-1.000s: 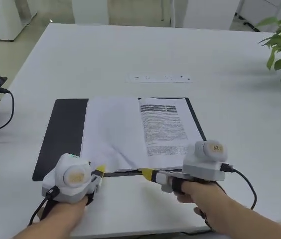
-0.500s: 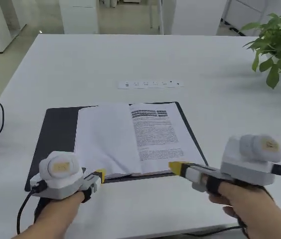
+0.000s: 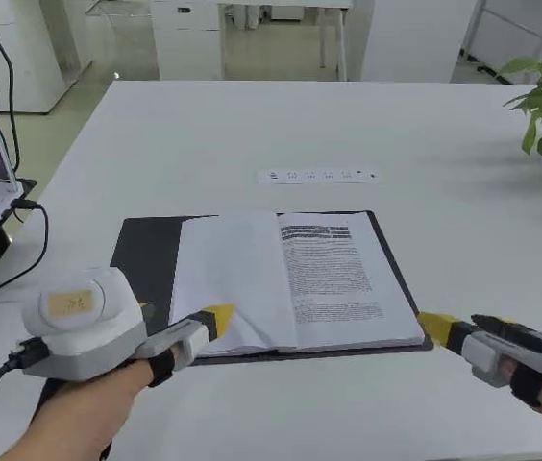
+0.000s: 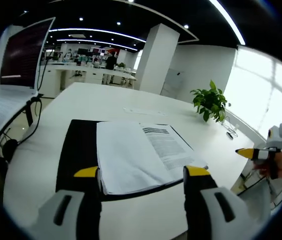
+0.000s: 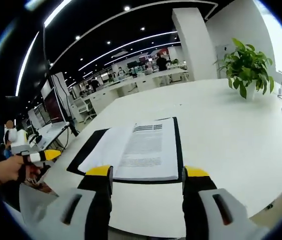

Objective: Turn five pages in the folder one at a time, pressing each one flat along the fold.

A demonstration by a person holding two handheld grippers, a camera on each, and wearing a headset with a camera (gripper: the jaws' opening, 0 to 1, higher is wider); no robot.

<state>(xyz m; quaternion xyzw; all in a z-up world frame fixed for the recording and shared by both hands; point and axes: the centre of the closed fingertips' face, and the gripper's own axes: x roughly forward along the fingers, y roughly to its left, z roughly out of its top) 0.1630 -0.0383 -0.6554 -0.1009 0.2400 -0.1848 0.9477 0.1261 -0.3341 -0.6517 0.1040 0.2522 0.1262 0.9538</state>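
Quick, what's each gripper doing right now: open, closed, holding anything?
Left gripper: open, holding nothing, near the folder's front edge.
Right gripper: open, holding nothing, just off the folder's near right corner.

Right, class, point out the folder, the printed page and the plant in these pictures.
folder (image 3: 146, 252), head view, on its bare black left cover.
printed page (image 3: 333, 279), head view, in the middle of the text block.
plant (image 5: 246, 64), right gripper view, on its green leaves.
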